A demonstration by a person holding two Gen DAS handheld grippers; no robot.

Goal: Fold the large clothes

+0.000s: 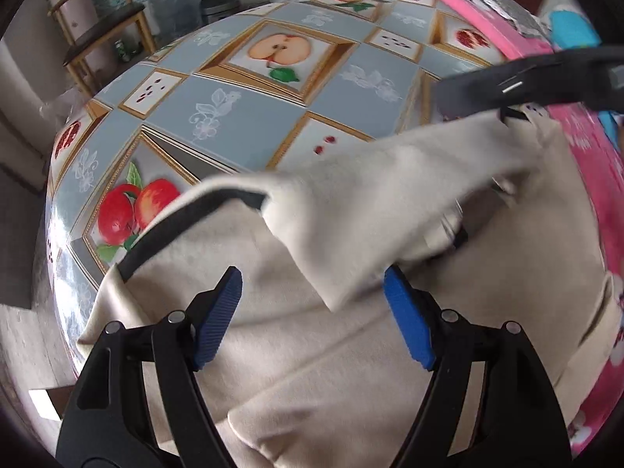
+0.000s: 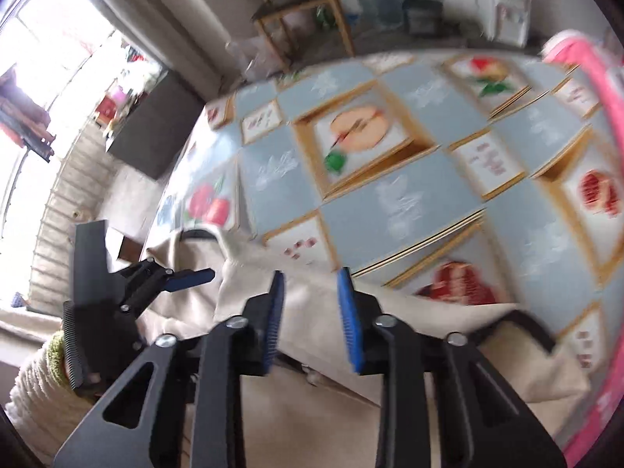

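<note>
A cream garment (image 1: 312,370) with a black trimmed edge (image 1: 187,214) lies on the near part of the table. My left gripper (image 1: 312,292) hangs open just above it, and the tip of a raised cream flap (image 1: 370,210) reaches between its blue pads without being pressed. That flap runs up to my right gripper (image 1: 507,105) at the top right, which is shut on its edge. In the right wrist view the right gripper (image 2: 311,292) has its pads close together with cream cloth (image 2: 308,312) between them, and the left gripper (image 2: 183,277) stands open at the left.
The table wears a blue-grey oilcloth with fruit pictures (image 1: 241,117). A pink garment (image 1: 585,163) lies along its right side. A knitted sleeve (image 2: 35,382) shows behind the left gripper. Beyond the far edge stand a wooden stool (image 1: 101,27) and a dark bin (image 1: 220,7).
</note>
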